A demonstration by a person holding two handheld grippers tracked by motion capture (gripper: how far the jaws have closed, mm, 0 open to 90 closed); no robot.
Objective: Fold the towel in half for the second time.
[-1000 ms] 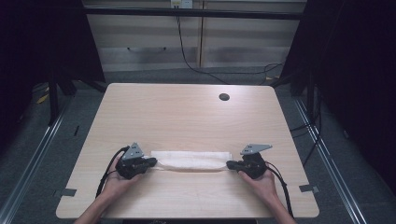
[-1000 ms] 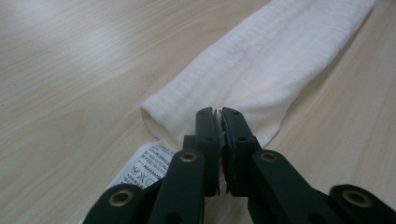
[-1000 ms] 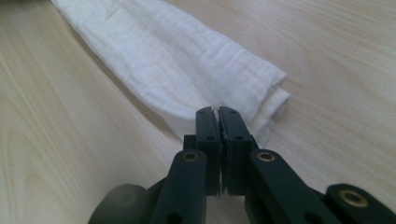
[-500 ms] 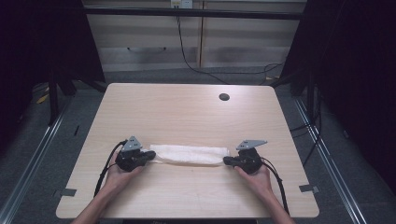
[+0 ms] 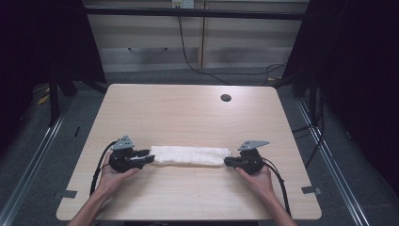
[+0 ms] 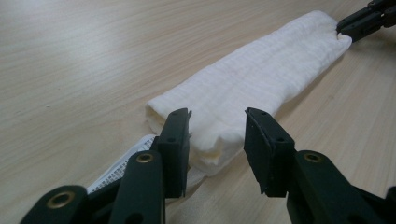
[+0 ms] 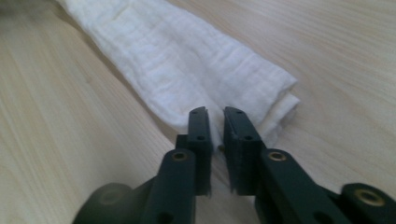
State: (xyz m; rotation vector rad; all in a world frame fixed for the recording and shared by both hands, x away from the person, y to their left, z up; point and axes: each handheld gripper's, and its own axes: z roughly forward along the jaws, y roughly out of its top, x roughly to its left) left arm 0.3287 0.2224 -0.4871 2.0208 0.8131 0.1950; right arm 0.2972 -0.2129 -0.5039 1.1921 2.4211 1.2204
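A long folded white cloth (image 5: 190,155) lies on the pale wooden tabletop (image 5: 188,113), the left gripper (image 6: 217,140) at one end with jaws spread apart, the right gripper (image 7: 215,135) at the other end with jaws nearly together, a thin gap between them.

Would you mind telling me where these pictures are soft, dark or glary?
High view: the table is evenly lit, the surroundings fall to near black, and the towel looks slightly soft. Left gripper view: the towel near the jaws is sharp, with pale glare on the far wood. Right gripper view: the towel's far end and the gripper's base blur.
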